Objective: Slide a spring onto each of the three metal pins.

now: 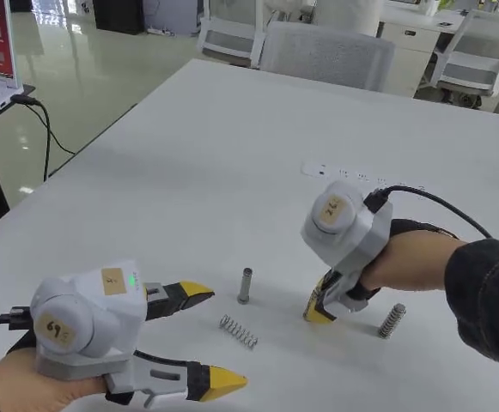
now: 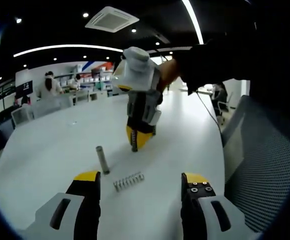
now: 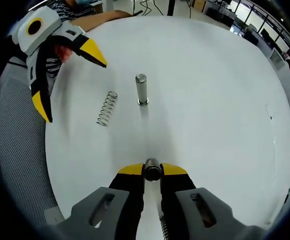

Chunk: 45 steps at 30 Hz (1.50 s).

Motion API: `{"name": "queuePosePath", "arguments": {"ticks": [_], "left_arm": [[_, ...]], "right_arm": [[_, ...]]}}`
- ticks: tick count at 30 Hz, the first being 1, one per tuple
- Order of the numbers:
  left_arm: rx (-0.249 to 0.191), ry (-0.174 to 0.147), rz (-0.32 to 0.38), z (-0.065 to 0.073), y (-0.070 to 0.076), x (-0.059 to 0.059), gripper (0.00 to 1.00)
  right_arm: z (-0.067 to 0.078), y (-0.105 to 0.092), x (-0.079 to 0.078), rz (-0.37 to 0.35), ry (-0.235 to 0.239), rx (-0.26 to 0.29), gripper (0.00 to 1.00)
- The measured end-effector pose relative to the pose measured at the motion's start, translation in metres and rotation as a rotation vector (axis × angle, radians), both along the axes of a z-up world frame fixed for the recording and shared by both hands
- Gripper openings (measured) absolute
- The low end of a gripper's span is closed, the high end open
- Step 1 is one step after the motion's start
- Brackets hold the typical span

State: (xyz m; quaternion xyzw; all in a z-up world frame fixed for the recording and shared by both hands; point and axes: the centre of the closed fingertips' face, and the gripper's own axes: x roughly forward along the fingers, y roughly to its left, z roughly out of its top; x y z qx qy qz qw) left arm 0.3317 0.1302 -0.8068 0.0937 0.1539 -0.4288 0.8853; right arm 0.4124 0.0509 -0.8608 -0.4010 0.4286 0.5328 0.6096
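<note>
Steel pins seem springless yet: our right tool (image 1: 319, 312) clamps one pin (image 3: 152, 170), our left tool (image 1: 225, 336) gapes empty, a second pin (image 1: 245, 286) stands on the bench (image 1: 232, 154), and a spring (image 1: 238, 331) lies just nearer.

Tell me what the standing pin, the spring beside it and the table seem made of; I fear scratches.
The standing pin looks like grey metal, likely steel, satin with a bright glint on top. The spring beside it is coiled wire, silvery, likely steel. The table has a smooth white top, faintly glossy, perhaps laminate or painted board.
</note>
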Motion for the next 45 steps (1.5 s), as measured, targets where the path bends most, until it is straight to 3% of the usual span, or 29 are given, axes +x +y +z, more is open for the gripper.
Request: {"name": "queuePosePath", "arguments": {"ticks": [19,32,45], "left_arm": [[0.004,-0.002,-0.004,0.001,-0.001,0.0,0.6],[0.005,-0.008,-0.004,0.002,-0.001,0.0,0.6],[0.011,-0.015,-0.003,0.004,0.0,-0.001,0.6]], "right_arm": [[0.008,-0.015,-0.004,-0.038,-0.021,0.027,0.14],[0.017,-0.015,-0.025,-0.049,-0.001,0.059,0.14],[0.025,0.006,-0.052,0.0,0.015,0.093,0.14]]}}
